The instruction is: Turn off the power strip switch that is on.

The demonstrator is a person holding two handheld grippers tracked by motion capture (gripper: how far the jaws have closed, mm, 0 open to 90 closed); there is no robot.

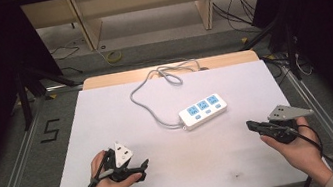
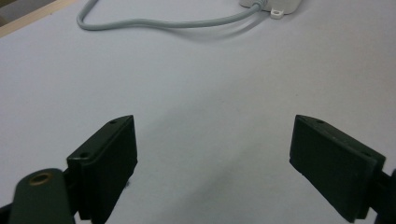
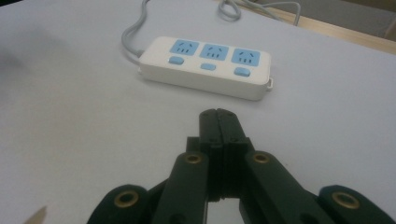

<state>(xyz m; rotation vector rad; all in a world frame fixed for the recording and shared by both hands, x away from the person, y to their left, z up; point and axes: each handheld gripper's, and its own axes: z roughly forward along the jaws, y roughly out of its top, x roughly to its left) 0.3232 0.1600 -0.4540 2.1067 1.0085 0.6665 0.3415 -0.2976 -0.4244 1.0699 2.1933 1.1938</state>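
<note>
Low over the table (image 1: 177,173), left tool (image 1: 138,169) agape, right tool (image 1: 251,124) pinched closed.

White table (image 1: 110,133); white power strip (image 1: 203,110) with blue sockets right of centre, grey cord (image 1: 148,104) trailing back.

Left gripper view: power strip (image 2: 271,5) cut off by the top edge, only a corner and mounting tab in frame; its grey cord (image 2: 154,22) ran out at upper left.

Right gripper view: cord (image 3: 261,7) coil clipped by the top edge.

High view: socket markings on the strip (image 1: 203,108) too small to read; plug end of the cord (image 1: 171,75) could not be made out.
</note>
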